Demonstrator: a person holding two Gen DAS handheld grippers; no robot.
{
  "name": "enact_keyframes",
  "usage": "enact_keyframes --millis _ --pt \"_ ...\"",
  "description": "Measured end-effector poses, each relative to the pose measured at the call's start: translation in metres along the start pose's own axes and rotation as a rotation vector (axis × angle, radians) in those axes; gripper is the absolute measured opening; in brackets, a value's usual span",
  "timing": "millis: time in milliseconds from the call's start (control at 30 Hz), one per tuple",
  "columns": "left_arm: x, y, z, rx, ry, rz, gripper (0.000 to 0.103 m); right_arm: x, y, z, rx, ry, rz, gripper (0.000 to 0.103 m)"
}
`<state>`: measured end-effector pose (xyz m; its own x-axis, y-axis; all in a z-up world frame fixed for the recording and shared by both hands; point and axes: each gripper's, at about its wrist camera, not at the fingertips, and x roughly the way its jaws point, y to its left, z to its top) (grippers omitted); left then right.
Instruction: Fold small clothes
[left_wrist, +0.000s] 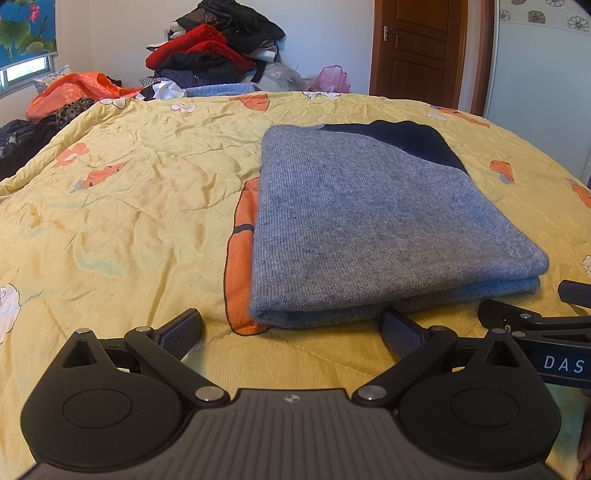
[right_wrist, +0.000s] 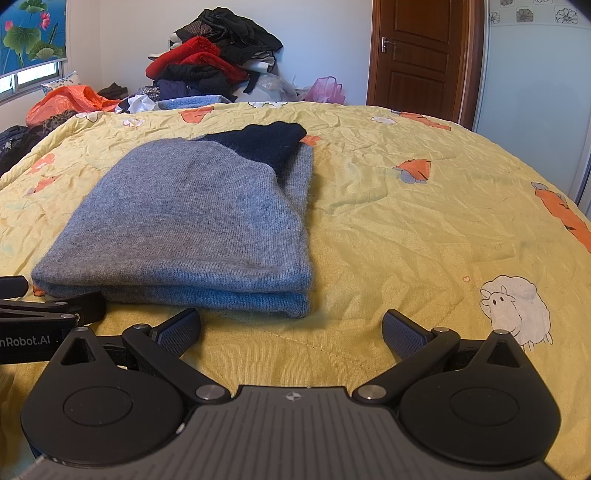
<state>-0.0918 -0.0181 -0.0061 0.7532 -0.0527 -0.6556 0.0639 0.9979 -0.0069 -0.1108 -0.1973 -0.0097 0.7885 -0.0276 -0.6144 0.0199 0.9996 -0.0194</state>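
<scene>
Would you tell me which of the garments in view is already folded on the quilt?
The grey knit sweater with the navy section, lying flat before both open grippers; the other clothes sit jumbled in the pile behind the bed.

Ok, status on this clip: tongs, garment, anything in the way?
Left tongs open, empty. Right tongs open, empty. Grey sweater folded flat on the yellow quilt, untouched by either. Nothing between tongs and sweater.

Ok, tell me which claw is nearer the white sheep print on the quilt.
Right. The right claw sits just left of the sheep print; the left claw is farther left, beyond it.
</scene>
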Motion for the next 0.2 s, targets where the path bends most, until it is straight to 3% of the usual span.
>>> enact_keyframes --millis 200 --pt "-0.0013 0.0016 0.0001 -0.011 -0.004 0.006 0.103 0.0 0.0 0.0 0.0 0.0 0.0 0.103"
